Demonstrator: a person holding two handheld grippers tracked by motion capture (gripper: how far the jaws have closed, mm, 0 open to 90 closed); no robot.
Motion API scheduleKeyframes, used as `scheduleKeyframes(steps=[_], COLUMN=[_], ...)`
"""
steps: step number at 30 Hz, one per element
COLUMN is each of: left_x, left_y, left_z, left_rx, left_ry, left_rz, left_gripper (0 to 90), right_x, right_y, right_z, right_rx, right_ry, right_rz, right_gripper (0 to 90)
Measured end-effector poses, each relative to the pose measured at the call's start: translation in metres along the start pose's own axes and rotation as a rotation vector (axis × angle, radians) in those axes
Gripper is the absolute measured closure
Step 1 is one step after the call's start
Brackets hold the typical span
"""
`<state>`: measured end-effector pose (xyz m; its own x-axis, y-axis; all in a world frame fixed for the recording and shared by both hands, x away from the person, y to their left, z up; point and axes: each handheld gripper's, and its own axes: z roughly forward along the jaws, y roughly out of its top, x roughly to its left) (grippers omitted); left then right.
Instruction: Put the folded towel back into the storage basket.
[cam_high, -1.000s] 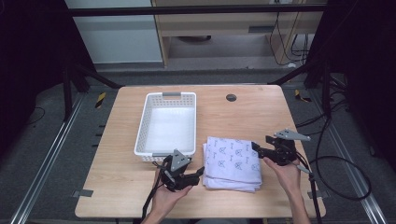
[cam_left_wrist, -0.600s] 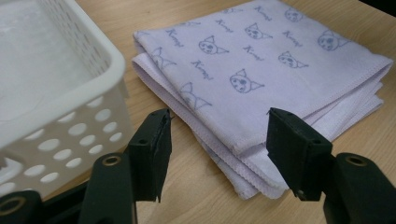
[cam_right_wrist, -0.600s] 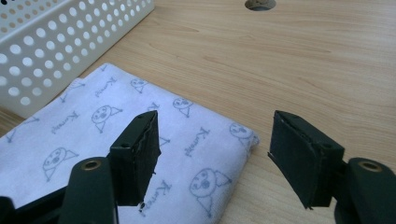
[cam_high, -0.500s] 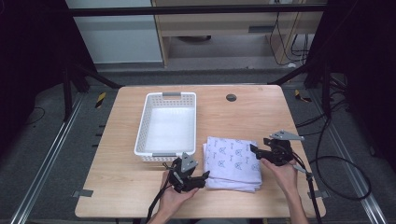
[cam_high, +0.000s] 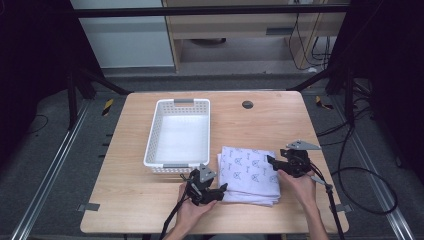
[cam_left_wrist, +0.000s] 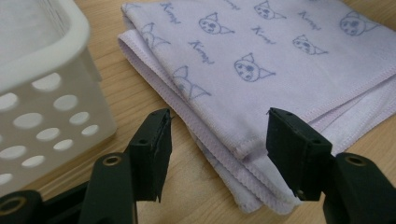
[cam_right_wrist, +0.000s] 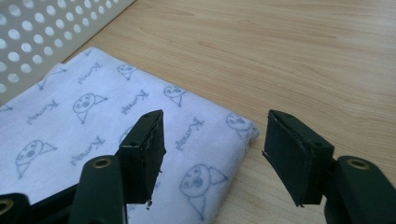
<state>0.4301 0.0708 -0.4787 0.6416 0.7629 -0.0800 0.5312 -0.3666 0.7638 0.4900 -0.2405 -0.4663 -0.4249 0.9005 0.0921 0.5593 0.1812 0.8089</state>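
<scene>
While the folded lilac cloth printed with small blue cat faces (cam_high: 249, 175) lies on the pale wooden table (cam_high: 260, 125) beside the white perforated plastic basket (cam_high: 179, 135), the high view shows the left gripper (cam_high: 219, 192) and right gripper (cam_high: 272, 162) at opposite corners. The left gripper view has its jaws gaping around the layered, stitched corner, untouched. In the right gripper view the jaws have just been closing, with the cloth's rounded corner between them, unpinched.

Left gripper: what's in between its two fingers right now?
In the left gripper view, the near corner of the folded cloth lies in the gap of the left gripper, on bare wooden table. The fingers stand open, not pressing it.
</scene>
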Motion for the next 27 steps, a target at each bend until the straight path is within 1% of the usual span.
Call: scheduleKeyframes(steps=[1,3,4,7,8,10,13,19,21,26,27], left_x=[0.0,0.0,0.0,0.0,0.0,0.001,0.001,0.001,0.001,0.002,0.002], left_y=[0.0,0.0,0.0,0.0,0.001,0.001,0.001,0.001,0.0,-0.001,-0.001], left_z=[0.001,0.003,0.004,0.008,0.009,0.01,0.014,0.02,0.023,0.025,0.026], left_rx=[0.004,0.005,0.01,0.004,0.004,0.01,0.007,0.019,0.022,0.032,0.032], left_ry=[0.003,0.002,0.002,0.003,0.003,0.004,0.004,0.008,0.006,0.004,0.003], left_rz=[0.0,-0.005,-0.002,-0.018,-0.021,-0.022,-0.033,-0.037,-0.042,-0.048,-0.048], left_gripper=[39.8,39.6,39.5,38.9,38.5,38.0,37.8,37.1,36.9,36.3,36.6], right_x=[0.001,0.0,0.0,0.0,0.0,0.0,0.0,-0.001,0.0,0.001,0.002], right_y=[0.0,-0.001,-0.001,-0.002,-0.002,-0.003,-0.004,-0.007,-0.008,-0.01,-0.011], right_z=[0.001,0.003,0.004,0.006,0.008,0.009,0.012,0.017,0.019,0.024,0.025], right_rx=[0.004,0.006,0.008,0.016,0.021,0.029,0.039,0.064,0.073,0.092,0.099], right_ry=[0.001,0.0,-0.001,-0.004,-0.004,-0.005,-0.005,-0.004,0.0,-0.009,-0.007], right_rz=[0.008,0.005,0.001,0.004,-0.002,0.001,-0.001,0.007,0.006,-0.01,-0.003], right_gripper=[38.1,38.7,38.7,39.0,39.3,39.7,40.4,41.6,41.7,41.8,42.0])
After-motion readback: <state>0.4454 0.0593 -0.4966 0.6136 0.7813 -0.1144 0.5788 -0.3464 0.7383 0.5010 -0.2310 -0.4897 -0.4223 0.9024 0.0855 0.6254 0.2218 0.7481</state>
